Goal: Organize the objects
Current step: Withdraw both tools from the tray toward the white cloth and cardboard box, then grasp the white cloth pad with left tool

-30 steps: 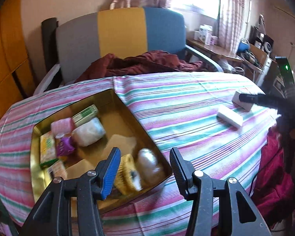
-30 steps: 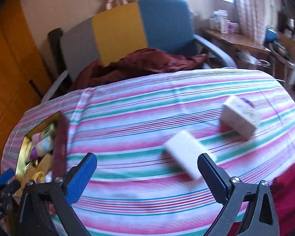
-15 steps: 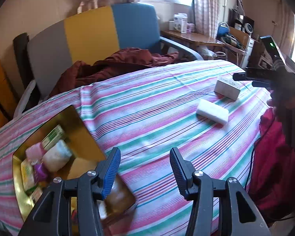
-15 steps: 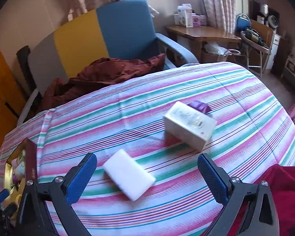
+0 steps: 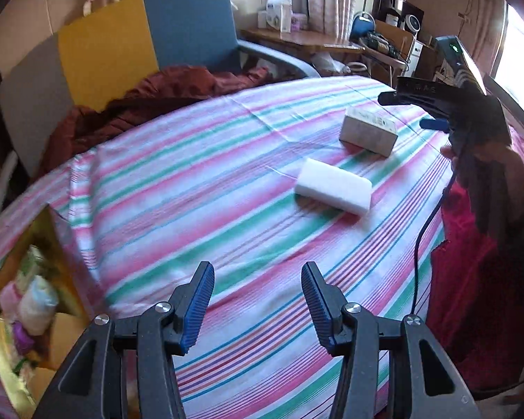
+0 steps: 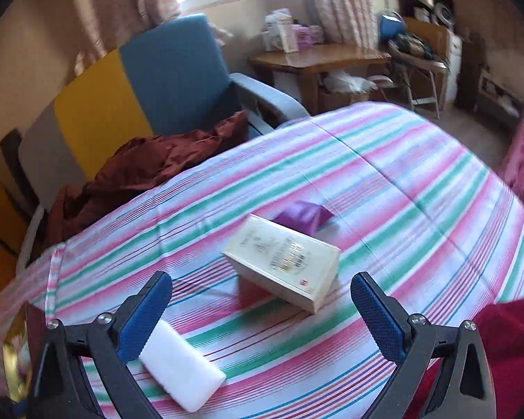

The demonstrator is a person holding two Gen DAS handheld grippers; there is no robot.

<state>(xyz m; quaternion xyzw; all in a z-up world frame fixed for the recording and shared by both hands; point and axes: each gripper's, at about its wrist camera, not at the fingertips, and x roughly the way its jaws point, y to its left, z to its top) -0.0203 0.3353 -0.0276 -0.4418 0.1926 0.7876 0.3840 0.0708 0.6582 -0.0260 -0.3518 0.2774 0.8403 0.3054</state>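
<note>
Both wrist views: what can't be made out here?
- Gold tray, left wrist view: cut off by the left edge, its contents blurred.
- Purple item, right wrist view: partly hidden behind the cream box; unidentifiable.
- Cream box print: too blurred to read.
- White block, right wrist view: one end hidden behind the right claw.

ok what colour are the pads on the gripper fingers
Blue, ribbed pads on black fingers; clearest in the right wrist view.
</note>
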